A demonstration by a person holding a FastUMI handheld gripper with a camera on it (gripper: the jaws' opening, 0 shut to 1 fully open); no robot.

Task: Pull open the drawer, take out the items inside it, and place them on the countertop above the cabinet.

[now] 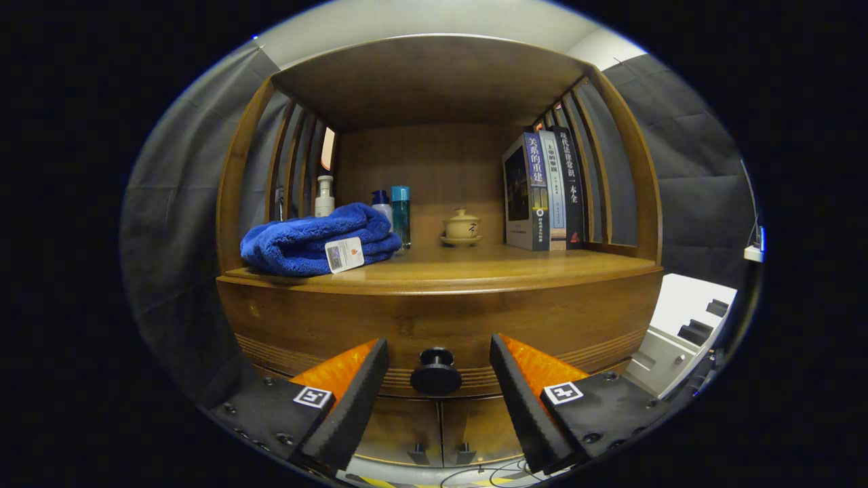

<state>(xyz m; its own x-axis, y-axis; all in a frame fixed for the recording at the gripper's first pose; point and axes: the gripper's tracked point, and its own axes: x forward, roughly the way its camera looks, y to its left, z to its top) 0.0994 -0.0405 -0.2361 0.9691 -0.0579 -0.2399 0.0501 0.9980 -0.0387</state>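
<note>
Gripper view: jaws wide around drawer knob.

Glossy wood countertop; fluffy cloth towel; matt knob.

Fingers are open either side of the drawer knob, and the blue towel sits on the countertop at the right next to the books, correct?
Not quite. The gripper view shows the blue towel on the countertop's left side, by the bottles; the books stand at the right. The gripper is open, fingers either side of the drawer knob.
</note>
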